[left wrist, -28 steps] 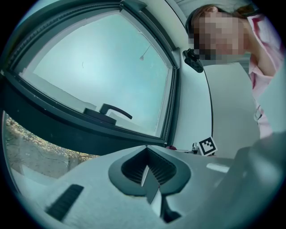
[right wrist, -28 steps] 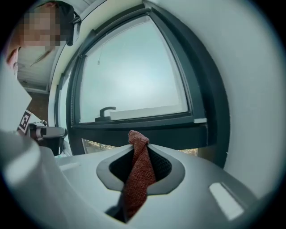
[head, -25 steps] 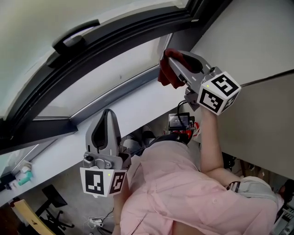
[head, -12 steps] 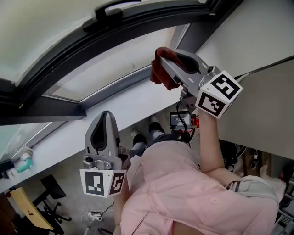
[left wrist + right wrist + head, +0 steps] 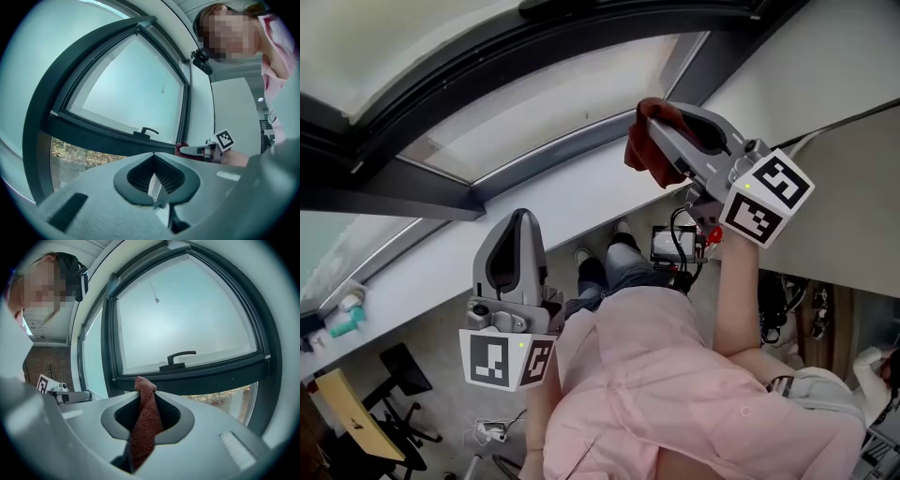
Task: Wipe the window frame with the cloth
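Head view: one rust-red, coarse-knit cloth (image 5: pixel 643 148) bunches at the tip of the right gripper (image 5: pixel 659 141) at 1 o'clock, near the dark window frame (image 5: pixel 441 122). The left gripper (image 5: pixel 516 230) sits at 7 o'clock.

Left gripper view: its smooth grey jaws are pressed together, empty.

Right gripper view: the jaws pinch the cloth, whose end pokes toward 12 o'clock, below one curved handle (image 5: pixel 180 357).

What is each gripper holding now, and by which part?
The right gripper holds the red cloth, bunched lengthwise between its jaws, one end poking past the tips. The left gripper is shut, empty.
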Action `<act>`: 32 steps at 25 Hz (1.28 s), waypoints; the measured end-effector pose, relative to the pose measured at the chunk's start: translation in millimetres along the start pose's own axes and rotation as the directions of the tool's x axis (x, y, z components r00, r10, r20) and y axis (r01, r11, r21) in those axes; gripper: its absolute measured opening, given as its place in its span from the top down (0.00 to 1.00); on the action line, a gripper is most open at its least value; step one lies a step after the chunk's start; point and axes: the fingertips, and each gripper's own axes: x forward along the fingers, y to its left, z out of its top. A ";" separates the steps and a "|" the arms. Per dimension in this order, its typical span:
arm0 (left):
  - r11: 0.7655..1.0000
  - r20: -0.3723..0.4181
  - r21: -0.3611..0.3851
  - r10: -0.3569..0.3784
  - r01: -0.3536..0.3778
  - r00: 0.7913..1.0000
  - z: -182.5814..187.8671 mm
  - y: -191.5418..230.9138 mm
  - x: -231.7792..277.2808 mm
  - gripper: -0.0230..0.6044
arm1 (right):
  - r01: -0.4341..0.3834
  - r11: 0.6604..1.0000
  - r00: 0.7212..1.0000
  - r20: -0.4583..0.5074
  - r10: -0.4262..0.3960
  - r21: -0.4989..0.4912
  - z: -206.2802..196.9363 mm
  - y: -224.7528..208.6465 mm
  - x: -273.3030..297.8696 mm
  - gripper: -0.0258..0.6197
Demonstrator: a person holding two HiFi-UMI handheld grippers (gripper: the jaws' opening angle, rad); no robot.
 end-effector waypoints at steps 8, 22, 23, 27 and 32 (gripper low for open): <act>0.999 -0.013 -0.024 0.038 -0.038 0.999 -8.4 14.4 -11.0 0.97 | -0.020 1.000 0.999 -0.036 0.020 -0.001 -11.6 12.7 -0.5 0.86; 0.999 -0.040 -0.036 0.016 -0.017 0.999 -18.8 -2.4 -5.4 0.97 | -0.017 1.000 0.999 -0.051 0.017 0.011 -26.7 8.1 -2.1 0.86; 0.999 -0.039 -0.035 0.016 -0.017 0.999 -18.5 -2.6 -5.7 0.97 | -0.018 1.000 0.999 -0.050 0.018 0.010 -26.8 9.0 -2.3 0.86; 0.999 -0.032 -0.031 0.016 -0.017 0.999 -16.1 -5.7 -12.3 0.97 | -0.022 1.000 0.999 -0.040 0.022 0.005 -25.9 16.7 -7.8 0.86; 1.000 -0.031 -0.027 0.011 -0.011 0.999 -16.2 -6.5 -12.7 0.97 | -0.029 1.000 0.999 -0.035 0.029 0.005 -26.6 19.6 -8.5 0.86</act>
